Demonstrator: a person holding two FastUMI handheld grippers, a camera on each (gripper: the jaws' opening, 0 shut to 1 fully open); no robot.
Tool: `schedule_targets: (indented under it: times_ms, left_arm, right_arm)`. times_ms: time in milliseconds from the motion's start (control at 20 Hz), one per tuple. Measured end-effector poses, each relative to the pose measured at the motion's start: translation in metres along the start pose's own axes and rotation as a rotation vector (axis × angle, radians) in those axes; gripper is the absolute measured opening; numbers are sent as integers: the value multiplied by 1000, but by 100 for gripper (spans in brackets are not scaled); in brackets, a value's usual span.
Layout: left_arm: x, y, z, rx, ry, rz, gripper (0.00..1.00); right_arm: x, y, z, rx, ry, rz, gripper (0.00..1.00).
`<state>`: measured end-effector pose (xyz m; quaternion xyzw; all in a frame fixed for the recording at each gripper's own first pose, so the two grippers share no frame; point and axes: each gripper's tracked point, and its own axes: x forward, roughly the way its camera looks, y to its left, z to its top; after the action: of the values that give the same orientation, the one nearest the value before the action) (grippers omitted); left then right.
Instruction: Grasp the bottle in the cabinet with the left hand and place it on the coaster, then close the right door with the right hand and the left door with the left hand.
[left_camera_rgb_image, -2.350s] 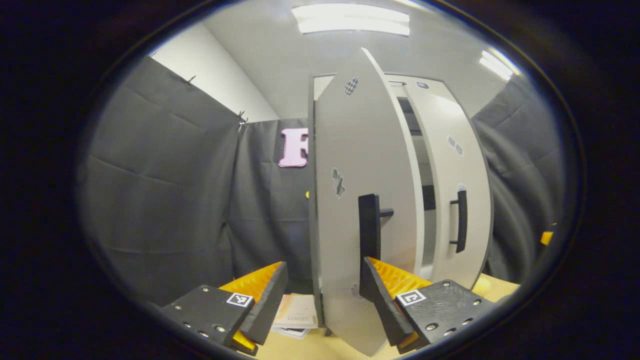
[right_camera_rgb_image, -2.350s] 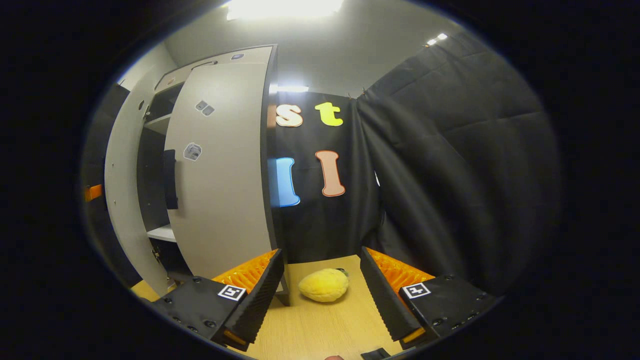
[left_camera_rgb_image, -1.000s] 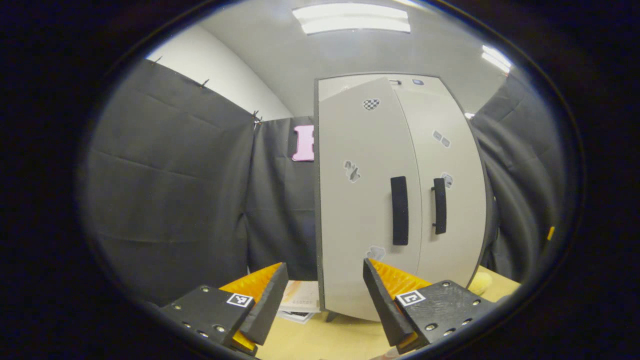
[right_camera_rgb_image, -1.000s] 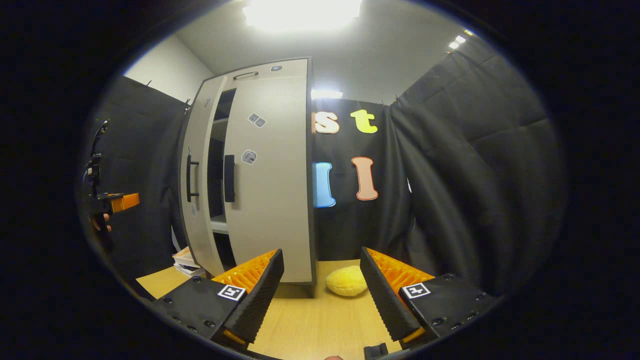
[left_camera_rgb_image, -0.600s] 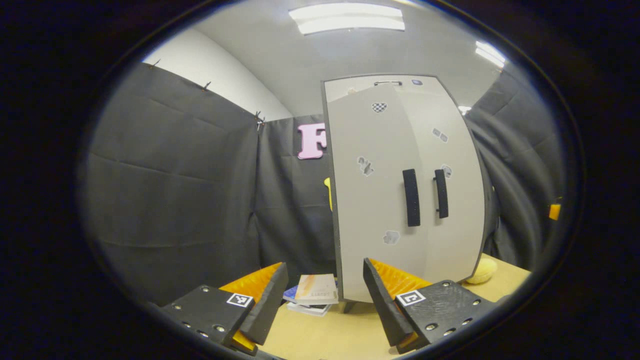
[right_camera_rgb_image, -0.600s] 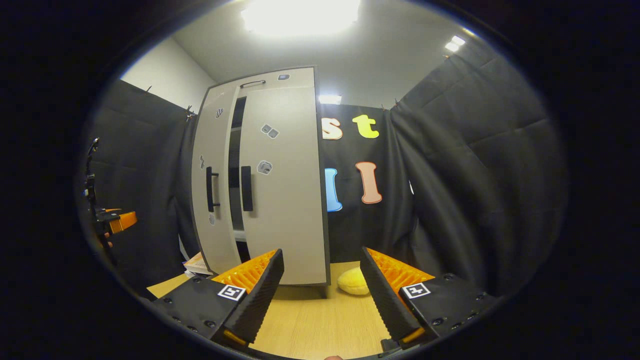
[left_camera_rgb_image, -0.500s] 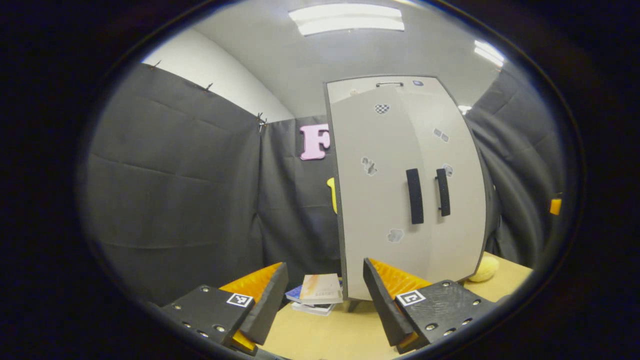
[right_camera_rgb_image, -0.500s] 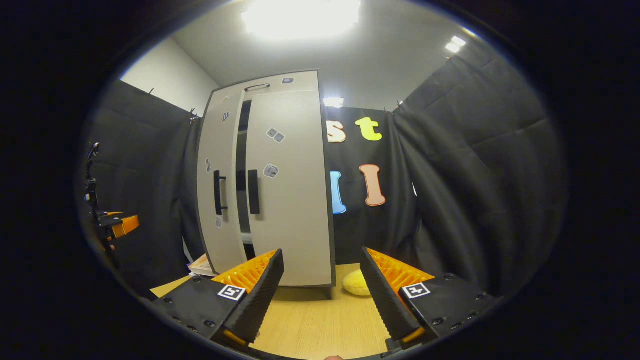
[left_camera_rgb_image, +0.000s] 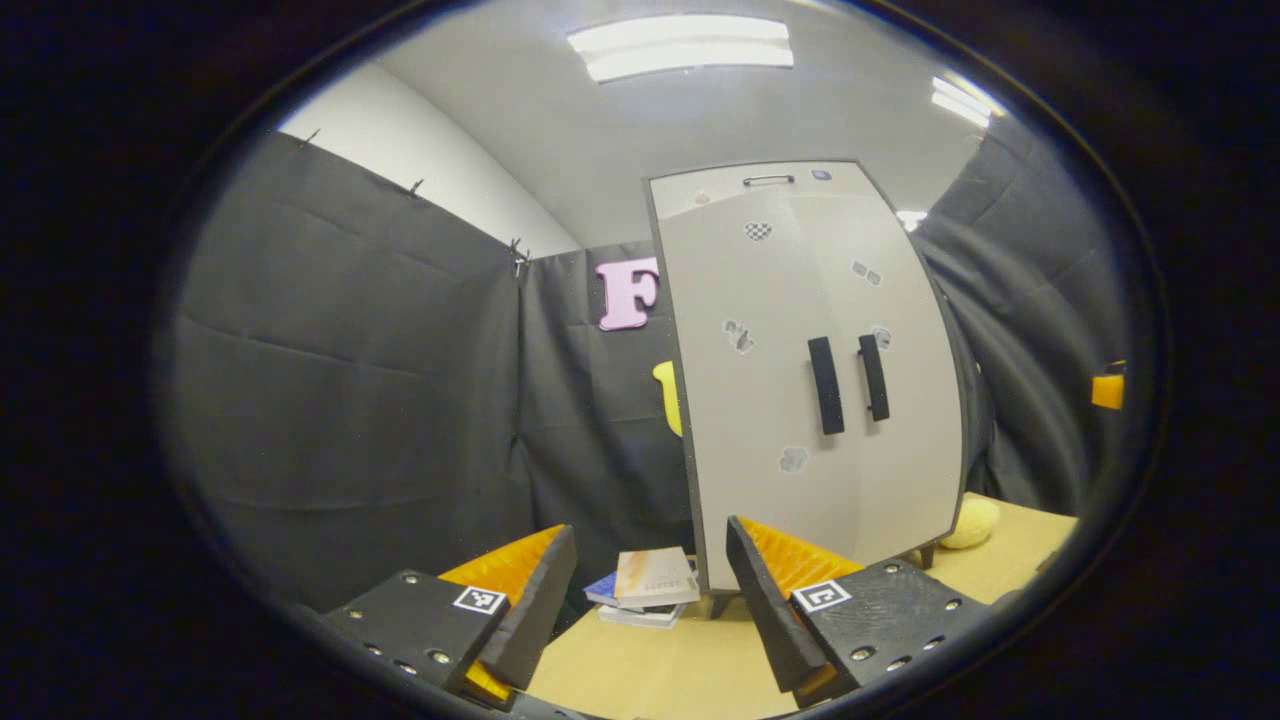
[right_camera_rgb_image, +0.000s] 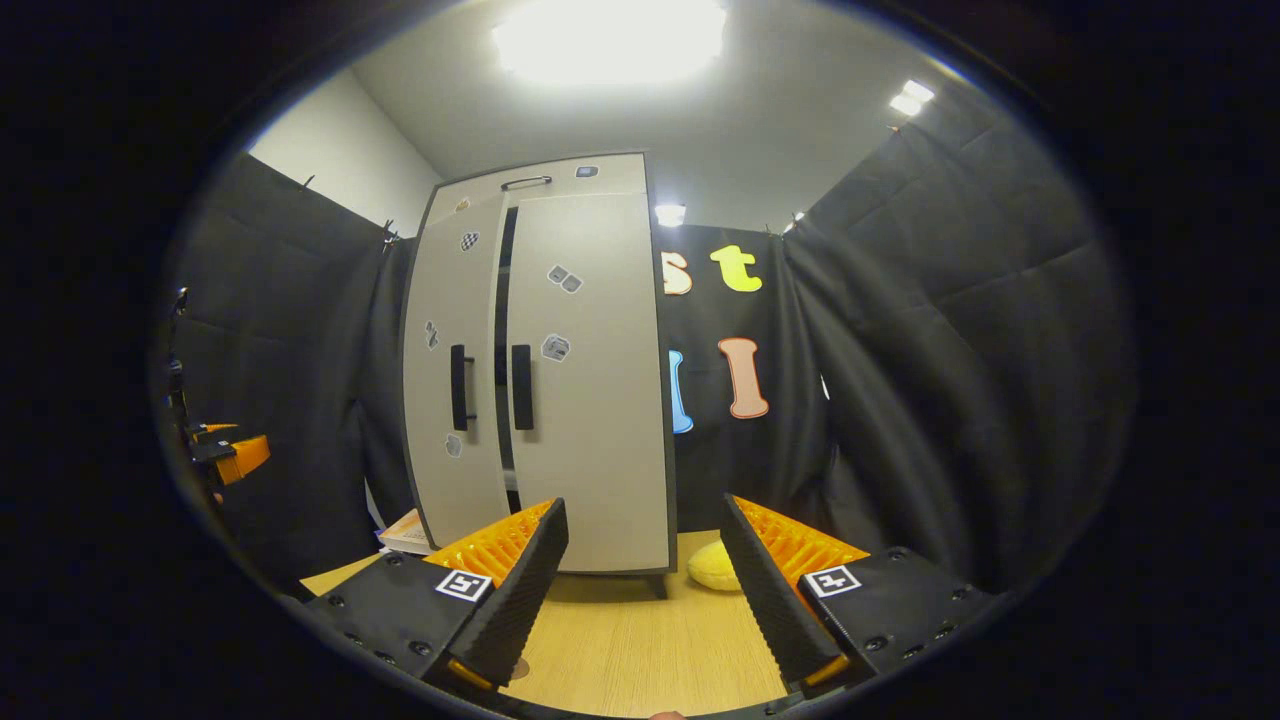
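Cabinet (left_camera_rgb_image: 800, 400), grey, two doors, standing on the wooden table (right_camera_rgb_image: 620, 650); both your grippers well apart from it.

Your left gripper (left_camera_rgb_image: 645, 600): jaws spread wide, holding nothing. Your right gripper (right_camera_rgb_image: 640, 590): jaws spread wide, holding nothing. Left door (right_camera_rgb_image: 450, 380) and right door (right_camera_rgb_image: 590, 380): near shut, a thin dark gap between them in the right gripper view. Books (left_camera_rgb_image: 650, 590) stacked beside the cabinet's left foot; yellow plush (right_camera_rgb_image: 712, 566) beside its right. You cannot tell where the bottle sits.
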<state>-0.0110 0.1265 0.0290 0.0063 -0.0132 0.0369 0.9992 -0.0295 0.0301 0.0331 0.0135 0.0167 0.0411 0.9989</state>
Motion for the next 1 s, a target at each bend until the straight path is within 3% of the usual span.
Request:
schedule_targets:
  times_ms: [50, 100, 250, 300, 350, 500, 550, 1000]
  left_arm:
    - [-2, 0, 1, 3, -5, 0, 94]
    - [-1, -1, 3, 4, -10, -2, 88]
    - [-2, -3, 6, 8, -17, -8, 88]
    - [-3, -3, 8, 13, -21, -8, 94]
    - [-3, -4, 9, 16, -23, -9, 88]
    - [-5, -7, 7, 12, -16, -18, 88]
    - [-6, -8, 3, 7, -7, -20, 95]
    - [-8, -9, -1, 0, 12, -19, 94]
  right_arm:
    - [-3, 0, 0, -3, -5, -3, 97]
    - [-6, 0, 1, -3, -10, -3, 98]
    - [-9, 0, 4, -3, -20, -6, 97]
    - [-10, -1, 5, -2, -20, -8, 97]
    - [-10, -1, 6, -2, -22, -9, 97]
    - [-12, 0, 6, -5, -21, -9, 98]
    - [-12, 0, 6, -6, -19, -9, 98]
    - [-13, 4, 5, -14, -16, -9, 98]
